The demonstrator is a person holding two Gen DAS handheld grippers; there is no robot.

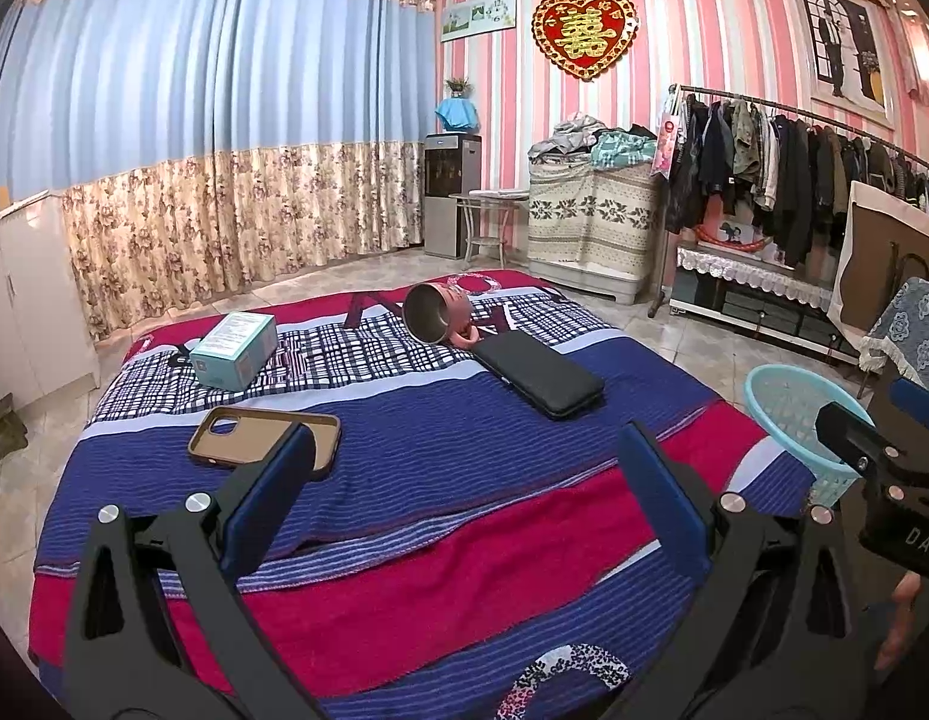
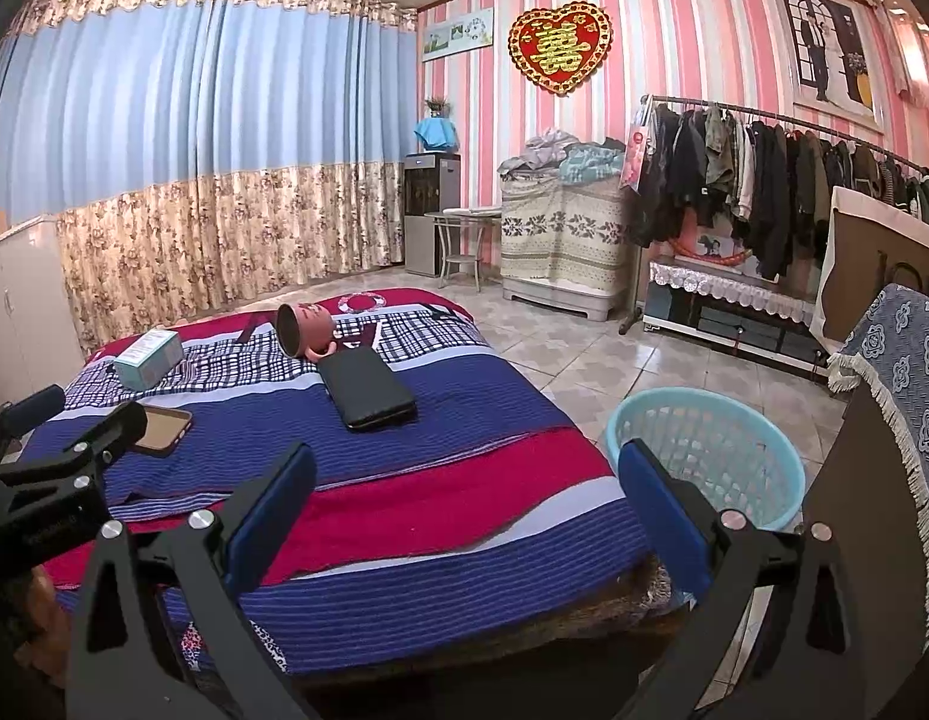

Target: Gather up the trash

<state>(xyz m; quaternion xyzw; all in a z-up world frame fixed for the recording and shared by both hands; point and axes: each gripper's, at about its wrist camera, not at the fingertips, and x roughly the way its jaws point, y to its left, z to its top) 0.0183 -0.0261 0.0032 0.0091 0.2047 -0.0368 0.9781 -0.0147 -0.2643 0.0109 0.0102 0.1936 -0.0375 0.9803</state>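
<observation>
On the bed (image 1: 404, 588) lie a teal cardboard box (image 1: 233, 351), a brown phone case (image 1: 263, 438) face up, a pink mug (image 1: 437, 312) tipped on its side and a flat black case (image 1: 539, 375). My left gripper (image 1: 467, 480) hovers open over the blanket's near half, with nothing between its fingers. My right gripper (image 2: 464, 480) is open and holds nothing, over the bed's right corner beside a light blue mesh basket (image 2: 704, 438) on the floor. The right wrist view also shows the box (image 2: 147, 358), the mug (image 2: 305, 330) and the black case (image 2: 368, 390).
The basket (image 1: 824, 474) stands on the tiled floor right of the bed. A clothes rack (image 2: 764, 180) and a low cabinet (image 2: 734, 312) line the right wall. A cloth-covered chair (image 2: 908, 372) is close on the right. Curtains and white cupboards (image 1: 26, 300) are at the left.
</observation>
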